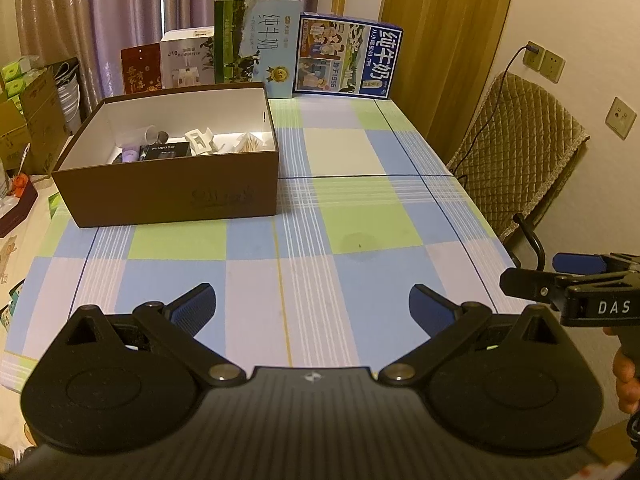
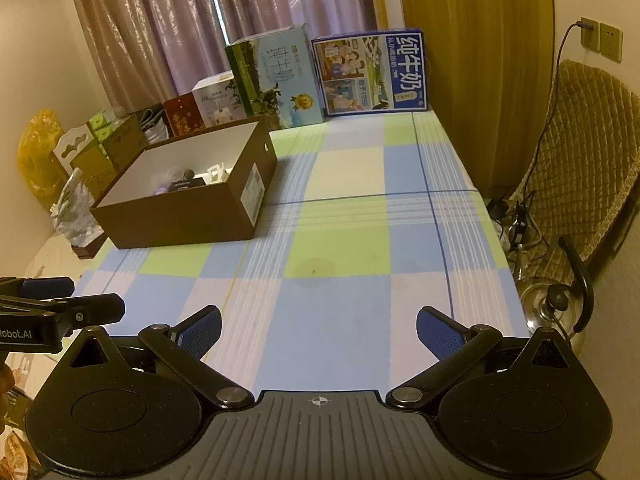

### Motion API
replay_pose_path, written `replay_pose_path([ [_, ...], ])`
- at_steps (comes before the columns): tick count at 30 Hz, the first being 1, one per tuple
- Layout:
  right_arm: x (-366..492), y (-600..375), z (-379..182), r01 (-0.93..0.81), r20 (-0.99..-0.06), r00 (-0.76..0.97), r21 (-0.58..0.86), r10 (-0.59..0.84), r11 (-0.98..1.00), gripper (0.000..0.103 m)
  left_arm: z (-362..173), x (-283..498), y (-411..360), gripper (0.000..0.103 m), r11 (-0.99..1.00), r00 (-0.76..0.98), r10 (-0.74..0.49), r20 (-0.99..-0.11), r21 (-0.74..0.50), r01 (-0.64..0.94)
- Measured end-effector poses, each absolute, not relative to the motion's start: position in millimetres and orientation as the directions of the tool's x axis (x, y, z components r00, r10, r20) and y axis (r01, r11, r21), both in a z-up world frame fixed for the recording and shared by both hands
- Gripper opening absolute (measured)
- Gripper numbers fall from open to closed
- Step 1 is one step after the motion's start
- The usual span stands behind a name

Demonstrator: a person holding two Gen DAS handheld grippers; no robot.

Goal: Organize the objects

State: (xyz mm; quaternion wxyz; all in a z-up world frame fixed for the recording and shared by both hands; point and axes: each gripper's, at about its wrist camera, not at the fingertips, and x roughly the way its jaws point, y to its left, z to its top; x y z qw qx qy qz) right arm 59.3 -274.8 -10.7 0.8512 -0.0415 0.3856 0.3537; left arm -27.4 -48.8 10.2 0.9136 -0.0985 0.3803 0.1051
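2 grippers are held low over the near edge of the checked tablecloth (image 1: 352, 152), the left gripper (image 1: 312, 306) and the right gripper (image 2: 319, 326) each with jaws spread wide and nothing between them. The brown box (image 1: 172, 196), holding several small items, is seen far ahead and to the left of both, well apart from the jaws.

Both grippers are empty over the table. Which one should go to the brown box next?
Left, probably. The brown box sits on the left gripper's side, while the right gripper would reach across. Both are open.
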Motion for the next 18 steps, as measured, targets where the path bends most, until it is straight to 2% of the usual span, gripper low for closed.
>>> replay_pose_path([
  [18,59.1,-277.4,-11.2,-0.633,-0.688,0.449,0.205,0.57,0.746,0.101,9.3,-26.9,-50.6,0.102,0.956,0.687,0.123,-0.716,-0.101,-0.276],
])
